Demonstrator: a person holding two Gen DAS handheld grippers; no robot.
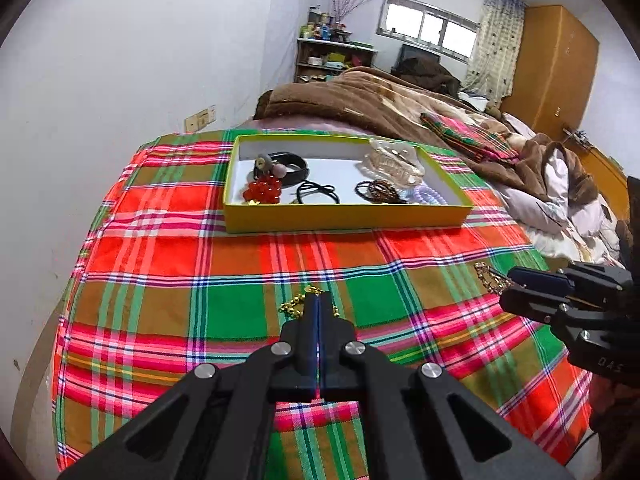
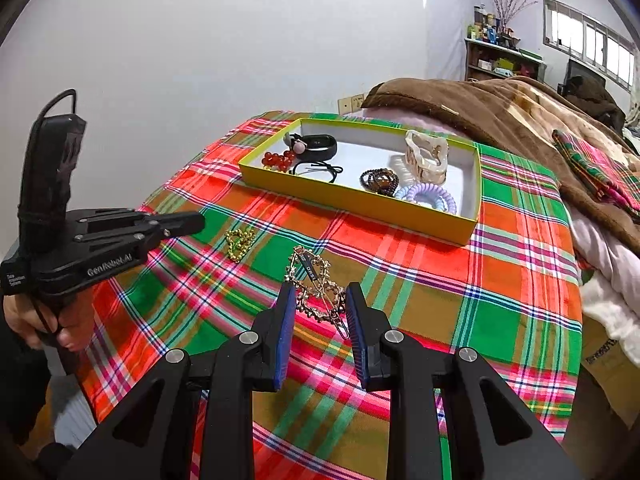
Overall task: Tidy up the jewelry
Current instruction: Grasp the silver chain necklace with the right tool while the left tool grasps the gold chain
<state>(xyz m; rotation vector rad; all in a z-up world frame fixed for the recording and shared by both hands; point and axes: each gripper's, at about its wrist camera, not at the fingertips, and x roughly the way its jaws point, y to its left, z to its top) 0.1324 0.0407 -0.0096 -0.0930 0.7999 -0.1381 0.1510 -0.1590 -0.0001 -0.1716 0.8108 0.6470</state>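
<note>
The right tongs [image 2: 316, 300] stand open at lower centre of the right wrist view, a gold hair clip [image 2: 316, 284] lying between the fingers. The left tongs [image 1: 319, 300] are pressed together, holding nothing visible, just before a gold bead chain [image 1: 298, 303] on the plaid cloth [image 1: 160, 260]. The yellow box [image 1: 344, 218] of jewelry sits above, at centre frame.

Plaid cloth [image 2: 420, 280] woven, slight sheen. Yellow box [image 2: 360, 200] matt card (white inside). Hair clip [image 2: 316, 288] and bead chain [image 2: 239, 242] shiny gold metal. Right gripper [image 2: 318, 300] matt black plastic.
</note>
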